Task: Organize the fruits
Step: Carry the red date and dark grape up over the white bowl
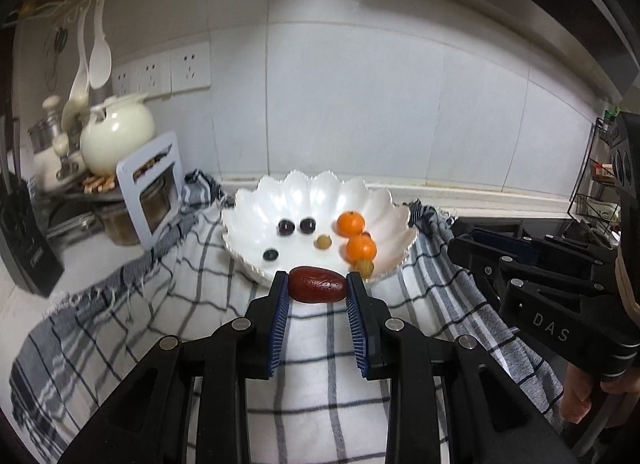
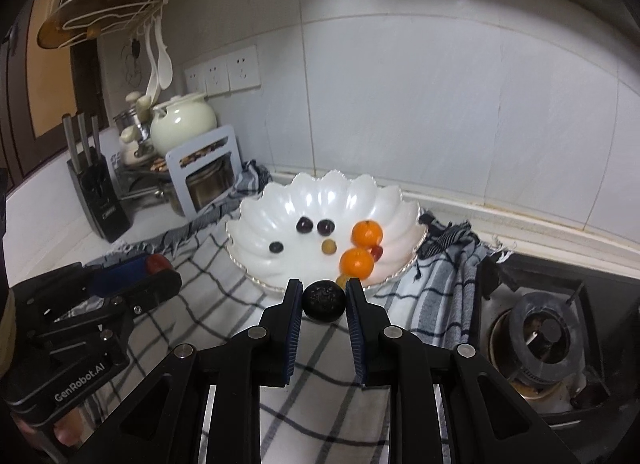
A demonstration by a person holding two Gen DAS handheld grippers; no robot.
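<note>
A white scalloped bowl [image 1: 384, 199] stands on a checked cloth [image 1: 200, 304] and holds two oranges [image 1: 350, 223], three dark grapes [image 1: 286, 227] and small yellow-green fruits [image 1: 323, 242]. My left gripper [image 1: 317, 284] is shut on a red-brown oblong fruit [image 1: 317, 284] just in front of the bowl's near rim. My right gripper [image 2: 323, 300] is shut on a dark round fruit [image 2: 323, 300], also just before the bowl [image 2: 280, 203]. The left gripper shows at the left of the right wrist view [image 2: 154, 266]. The right gripper's body shows at the right of the left wrist view.
A blue-grey rack [image 1: 154, 187] with jars, a cream teapot [image 1: 118, 133] and a knife block [image 2: 98, 199] stand to the left. A gas burner [image 2: 544, 328] lies right of the cloth. A tiled wall with sockets [image 1: 190, 71] is behind.
</note>
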